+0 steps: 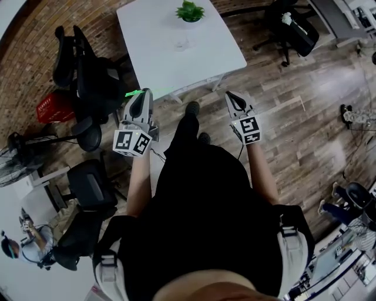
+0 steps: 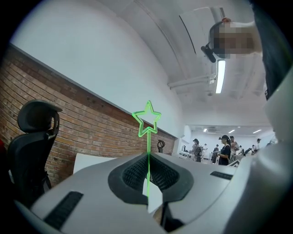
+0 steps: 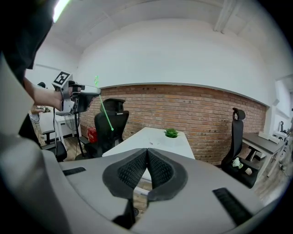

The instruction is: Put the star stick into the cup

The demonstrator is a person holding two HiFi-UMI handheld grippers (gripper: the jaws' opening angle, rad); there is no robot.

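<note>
A thin green star stick (image 2: 147,119) stands upright between the jaws of my left gripper (image 2: 148,157), its star outline above the pads; the jaws are shut on its stem. In the head view that left gripper (image 1: 140,101) is off the near-left corner of the white table (image 1: 158,59), the star stick (image 1: 134,92) poking out leftward. A clear cup (image 1: 183,42) stands on the table near a small green plant (image 1: 190,12). My right gripper (image 1: 234,95) hovers off the table's near-right corner; in its own view the right gripper (image 3: 147,153) is shut, with nothing between its pads.
Black office chairs (image 1: 88,76) and a red box (image 1: 54,107) stand left of the table, a fan (image 1: 17,156) further left. Another black chair (image 1: 291,26) is at the right. The person's legs are just before the table. People stand in the far room (image 2: 224,153).
</note>
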